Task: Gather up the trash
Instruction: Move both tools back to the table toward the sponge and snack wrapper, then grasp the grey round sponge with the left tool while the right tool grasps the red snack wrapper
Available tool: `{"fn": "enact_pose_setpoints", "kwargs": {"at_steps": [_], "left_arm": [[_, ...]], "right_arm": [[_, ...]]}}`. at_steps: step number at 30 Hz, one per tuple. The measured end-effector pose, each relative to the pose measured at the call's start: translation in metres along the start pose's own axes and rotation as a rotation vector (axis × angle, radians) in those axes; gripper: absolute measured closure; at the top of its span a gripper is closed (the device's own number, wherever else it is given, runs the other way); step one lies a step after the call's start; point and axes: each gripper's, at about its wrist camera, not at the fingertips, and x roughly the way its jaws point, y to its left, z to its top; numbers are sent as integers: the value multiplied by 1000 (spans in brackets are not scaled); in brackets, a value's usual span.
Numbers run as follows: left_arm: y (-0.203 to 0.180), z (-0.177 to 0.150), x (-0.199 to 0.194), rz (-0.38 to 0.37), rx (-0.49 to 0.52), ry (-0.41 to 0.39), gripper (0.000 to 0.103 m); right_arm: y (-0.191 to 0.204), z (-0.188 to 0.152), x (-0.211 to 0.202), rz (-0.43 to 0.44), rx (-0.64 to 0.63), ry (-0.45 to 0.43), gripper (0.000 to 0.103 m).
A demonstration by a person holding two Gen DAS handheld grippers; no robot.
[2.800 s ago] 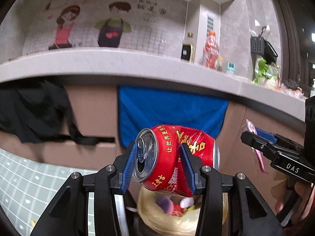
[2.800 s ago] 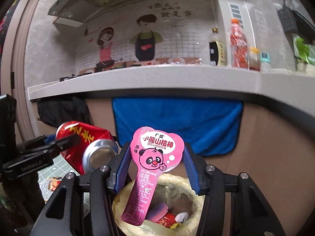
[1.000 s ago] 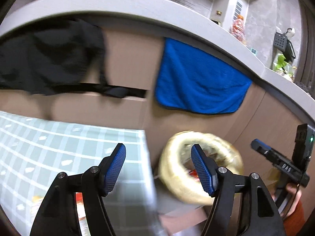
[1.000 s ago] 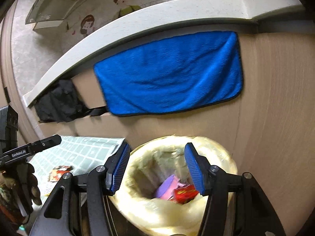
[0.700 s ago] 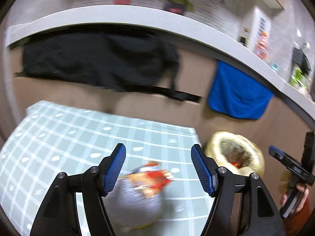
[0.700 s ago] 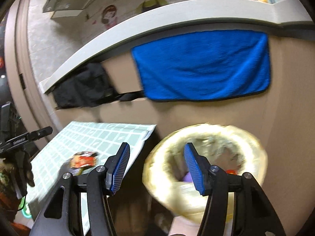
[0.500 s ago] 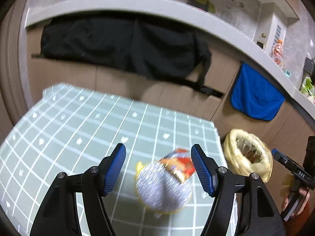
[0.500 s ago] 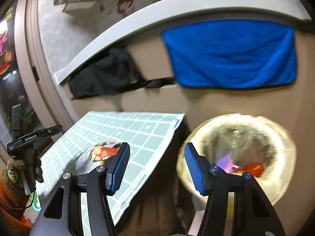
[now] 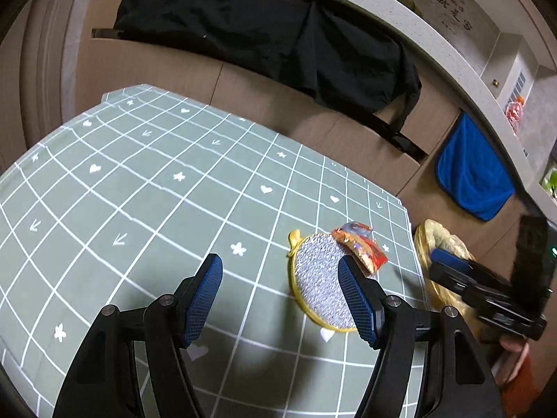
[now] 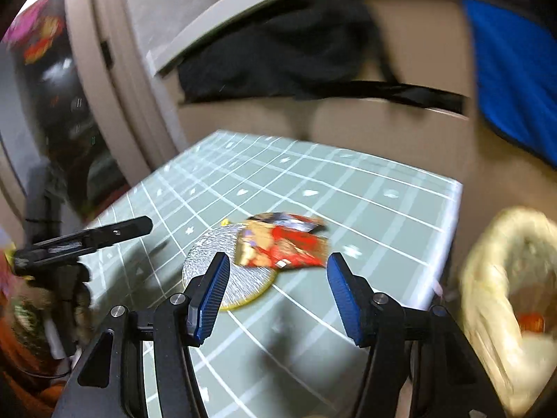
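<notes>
A red and orange snack wrapper [image 9: 360, 246] lies on a round silver pad with a yellow rim [image 9: 322, 280] near the right edge of the green checked table [image 9: 156, 188]. My left gripper [image 9: 282, 301] is open and empty above the table, just left of the pad. My right gripper [image 10: 276, 294] is open and empty, close in front of the wrapper [image 10: 282, 242] and pad [image 10: 226, 275]. The bin with a yellow bag [image 10: 504, 278] stands off the table's right edge; it also shows in the left wrist view [image 9: 442, 261].
A black cloth [image 9: 264, 35] and a blue towel [image 9: 470, 181] hang on the brown cabinet fronts behind the table. The right gripper shows at the left view's right edge [image 9: 487, 292]; the left gripper shows at the right view's left [image 10: 87, 240].
Both grippers let go of the can and pink wrapper over the bin, then swung left to the table. Now both are open and nearer the wrapper on the silver pad.
</notes>
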Motion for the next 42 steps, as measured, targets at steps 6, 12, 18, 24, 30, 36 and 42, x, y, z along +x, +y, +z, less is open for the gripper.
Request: {"fn": "enact_pose_setpoints", "kwargs": {"at_steps": [6, 12, 18, 24, 30, 36, 42], "left_arm": [[8, -5, 5, -6, 18, 46, 34], [4, 1, 17, -42, 35, 131, 34], [-9, 14, 46, -75, 44, 203, 34], [-13, 26, 79, -97, -1, 296, 34], [-12, 28, 82, -93, -28, 300, 34], [-4, 28, 79, -123, -94, 314, 35], [-1, 28, 73, -197, -204, 321, 36]], "right_arm": [[23, 18, 66, -41, -109, 90, 48], [5, 16, 88, -170, -130, 127, 50], [-30, -3, 59, -67, 87, 113, 49], [2, -30, 42, -25, 2, 128, 49], [16, -32, 54, 21, -30, 156, 48], [21, -34, 60, 1, -52, 144, 48], [20, -33, 61, 0, -52, 140, 49]]}}
